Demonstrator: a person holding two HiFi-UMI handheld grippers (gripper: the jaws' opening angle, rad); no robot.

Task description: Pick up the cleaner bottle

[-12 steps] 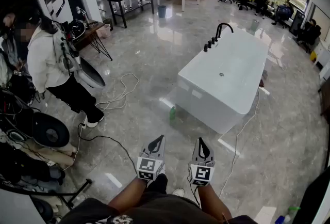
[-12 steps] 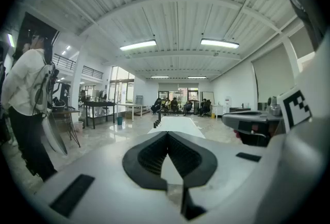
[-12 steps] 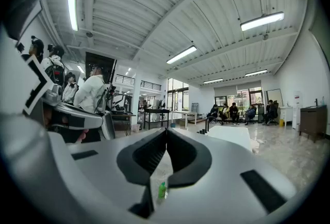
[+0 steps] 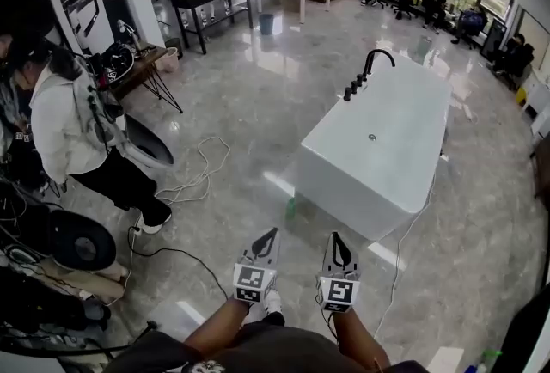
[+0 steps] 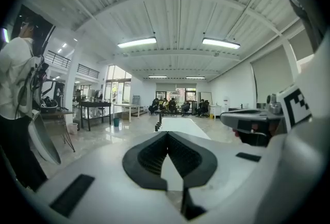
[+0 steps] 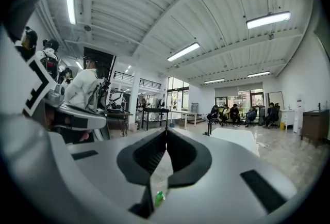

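Closer now than half a second ago, the cleaner bottle (image 4: pixel 290 208) has slid down the head view toward the two grippers, and the white bathtub (image 4: pixel 344 191) has come nearer with it; the standing person (image 4: pixel 64 131) in the pale top has drifted toward the left edge.

One bottle is in play: small and green, it sits on the grey marble floor just beside the tub's near corner. It lies ahead of both grippers and apart from them. In the head view it falls between their lines, nearer that of the left gripper (image 4: pixel 272 232) than that of the right gripper (image 4: pixel 333 235). Neither touches it. In the right gripper view the bottle (image 6: pixel 159 198) shows as a green speck low in the frame, beneath the meeting tips and seen through the gap at the root of the jaws.

It appears to stand upright, long axis vertical and cap up, though it is too small to be sure.

Both grippers are empty. The left gripper view shows its dark jaws pressed tip to tip with nothing between them, and the right gripper view shows the same. Each carries one marker cube, two in all.

One tub stands on the floor, with one black faucet (image 4: pixel 371 62) at its far end, and loose cables (image 4: pixel 202 174) trail across the floor at left
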